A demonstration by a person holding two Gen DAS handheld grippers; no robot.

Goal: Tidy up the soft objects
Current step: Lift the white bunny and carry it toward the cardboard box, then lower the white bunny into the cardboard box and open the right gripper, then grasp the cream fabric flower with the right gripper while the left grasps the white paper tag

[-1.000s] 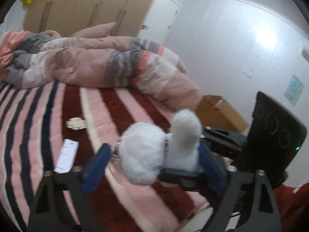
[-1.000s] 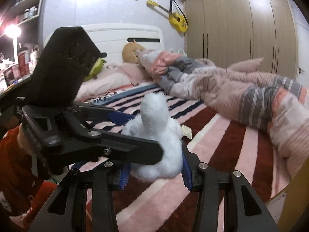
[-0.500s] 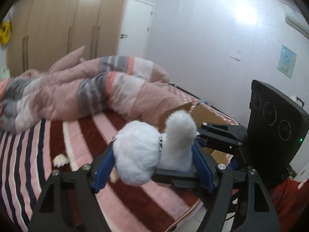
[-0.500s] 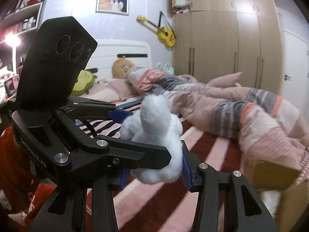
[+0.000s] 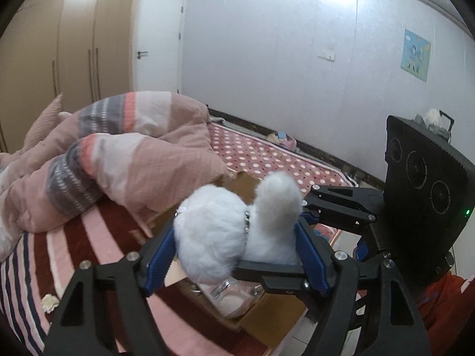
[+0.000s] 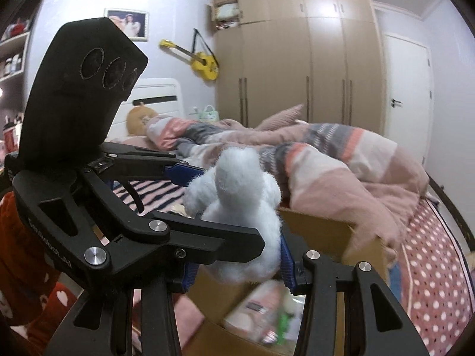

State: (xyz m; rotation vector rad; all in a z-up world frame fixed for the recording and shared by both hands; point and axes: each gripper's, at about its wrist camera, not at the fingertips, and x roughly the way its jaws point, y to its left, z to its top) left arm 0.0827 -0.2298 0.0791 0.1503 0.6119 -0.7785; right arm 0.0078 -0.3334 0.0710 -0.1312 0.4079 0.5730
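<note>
While the fluffy white toy hangs in the air over the open cardboard box beside the bed, both grippers hold it together. The left gripper has its fingers partly open around the toy's wide body, and the right gripper pinches one end with fingers closer together. I think the next move is to lower it into the box, then let go.

Black claw, blue pads, silver screws, red sleeve
</note>
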